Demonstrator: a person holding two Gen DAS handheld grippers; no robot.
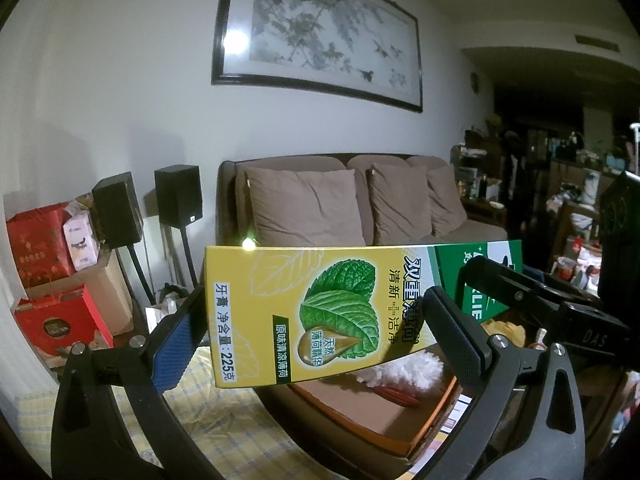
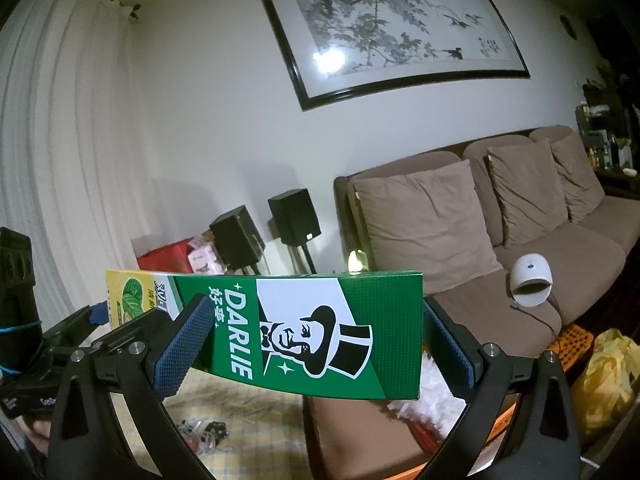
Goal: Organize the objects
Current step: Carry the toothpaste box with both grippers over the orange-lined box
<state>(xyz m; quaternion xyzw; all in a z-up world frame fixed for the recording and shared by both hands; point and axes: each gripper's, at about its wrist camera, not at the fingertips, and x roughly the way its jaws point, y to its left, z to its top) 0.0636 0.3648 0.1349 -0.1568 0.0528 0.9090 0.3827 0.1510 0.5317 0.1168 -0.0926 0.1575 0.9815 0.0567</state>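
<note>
I have a long toothpaste box [image 1: 320, 312] held up in the air, level, between both grippers, above a yellow checked cloth [image 1: 224, 424] and a brown tray [image 1: 360, 416]. One half is yellow with green mint leaves and Chinese print; the other half is green and white, with "DARLIE" and a man in a top hat.

My left gripper [image 1: 316, 344] straddles the yellow end, its blue-padded fingers [image 1: 176, 348] closed against the box's edges. My right gripper [image 2: 316, 344] clamps the green end the same way, pads touching both long edges.

The box hides most of what lies under it. A white fluffy thing [image 1: 412, 372] on the tray is only partly visible, and I cannot tell what it is. Small items on the cloth in the right view are too blurred to name.

Only the left view shows the cluttered dark room to the right and red boxes [image 1: 40, 244] in full. Only the right view shows a curtain [image 2: 52, 128], a white rounded device [image 2: 530, 280] on the sofa [image 2: 560, 256] and a yellow bag [image 2: 608, 376]. Each view catches the other gripper at its edge.
</note>
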